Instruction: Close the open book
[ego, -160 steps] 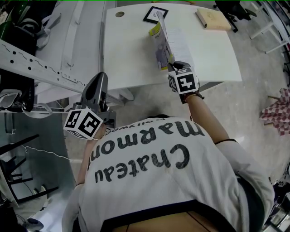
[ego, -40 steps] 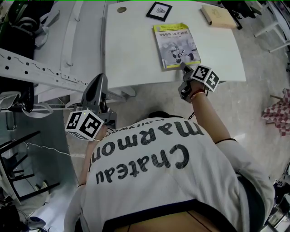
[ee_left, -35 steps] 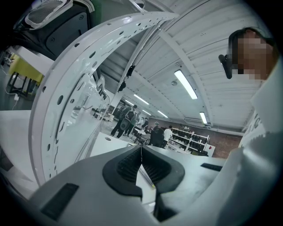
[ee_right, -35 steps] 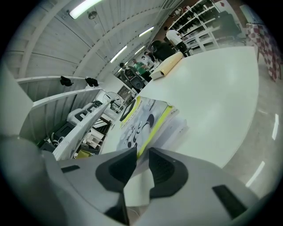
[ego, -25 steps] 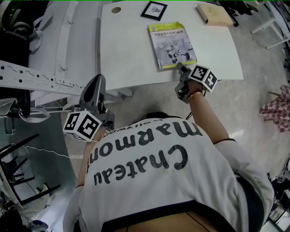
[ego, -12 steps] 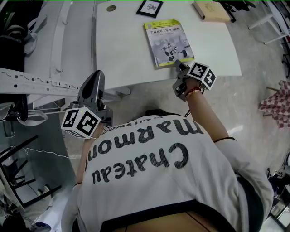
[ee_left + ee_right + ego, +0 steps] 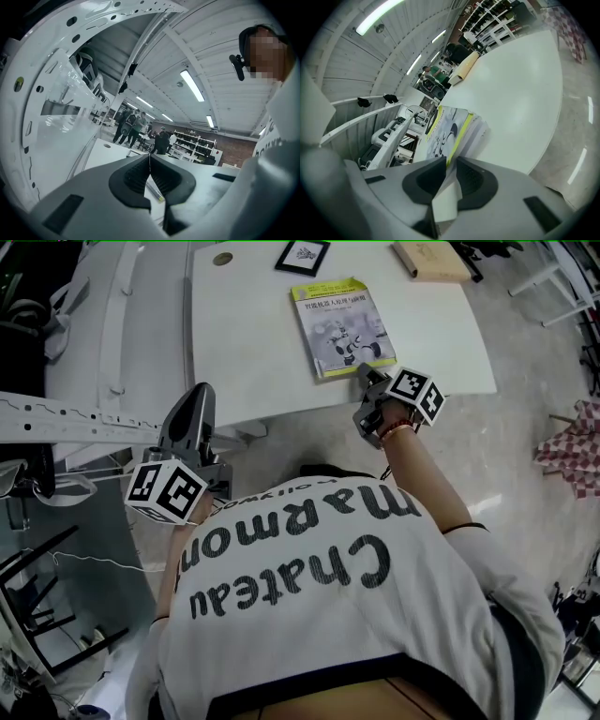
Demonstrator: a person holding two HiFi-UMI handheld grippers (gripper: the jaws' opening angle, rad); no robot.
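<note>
The book [image 7: 339,324] lies closed and flat on the white table [image 7: 253,352], with its grey cover edged in yellow-green facing up. My right gripper [image 7: 362,373] is at the book's near right corner. In the right gripper view the corner of the book [image 7: 450,126] runs in between the pads, and my right gripper [image 7: 449,164] is shut on it. My left gripper [image 7: 206,395] hangs off the table's near left corner, away from the book. Its jaws meet in the left gripper view, so the left gripper [image 7: 149,161] is shut with nothing in it.
A framed marker picture [image 7: 302,253] and a tan block [image 7: 431,259] sit at the table's far edge. A white metal frame [image 7: 75,409] stands left of the table, and a checked cloth [image 7: 572,451] lies on the floor at the right. People [image 7: 136,126] stand far off.
Earlier the book's cover stood upright in my right gripper; it now lies flat and closed. Over the last second both grippers have stayed where they were.
</note>
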